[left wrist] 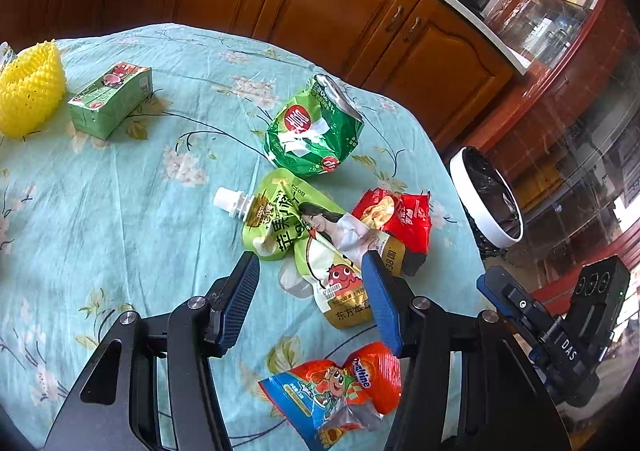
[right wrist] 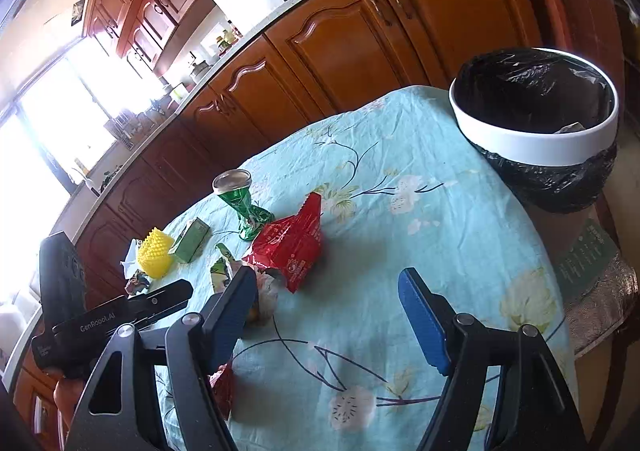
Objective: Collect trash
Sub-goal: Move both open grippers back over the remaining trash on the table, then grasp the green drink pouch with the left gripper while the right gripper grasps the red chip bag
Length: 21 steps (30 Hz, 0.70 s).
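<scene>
Left tongs [left wrist: 310,297] hover spread over a green juice pouch [left wrist: 304,227], poised to pinch it. Right tongs [right wrist: 326,315] gape empty near the lined bin [right wrist: 534,149].

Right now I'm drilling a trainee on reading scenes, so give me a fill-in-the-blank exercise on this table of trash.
1. The white-rimmed trash bin is lined with a ____ plastic bag.
2. The crushed soda can is mostly ____ in colour.
3. The foam fruit net beside the green drink carton is ____.
4. The left gripper hangs over a spouted juice pouch with its jaws ____.

Missing words: black; green; yellow; open
</scene>
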Each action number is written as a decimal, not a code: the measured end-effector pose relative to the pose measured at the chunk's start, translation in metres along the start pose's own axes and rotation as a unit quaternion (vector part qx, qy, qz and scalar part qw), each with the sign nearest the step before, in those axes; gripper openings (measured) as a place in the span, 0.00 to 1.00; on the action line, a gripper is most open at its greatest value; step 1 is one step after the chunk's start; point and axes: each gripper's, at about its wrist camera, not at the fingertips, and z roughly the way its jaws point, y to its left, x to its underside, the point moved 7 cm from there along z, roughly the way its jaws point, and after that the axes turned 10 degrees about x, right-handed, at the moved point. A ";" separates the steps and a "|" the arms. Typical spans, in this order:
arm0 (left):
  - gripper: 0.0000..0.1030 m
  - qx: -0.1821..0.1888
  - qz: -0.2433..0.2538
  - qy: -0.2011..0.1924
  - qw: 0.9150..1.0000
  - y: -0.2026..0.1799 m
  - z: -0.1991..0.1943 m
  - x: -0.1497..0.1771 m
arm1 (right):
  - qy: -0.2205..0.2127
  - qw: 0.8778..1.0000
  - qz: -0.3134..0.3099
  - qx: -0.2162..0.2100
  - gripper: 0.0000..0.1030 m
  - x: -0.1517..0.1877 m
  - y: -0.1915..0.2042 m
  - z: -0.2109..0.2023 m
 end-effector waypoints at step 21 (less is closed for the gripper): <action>0.21 0.000 0.027 0.044 0.999 -0.008 0.044 -0.012 | 0.092 0.994 0.045 -0.039 0.45 -0.013 0.017 0.082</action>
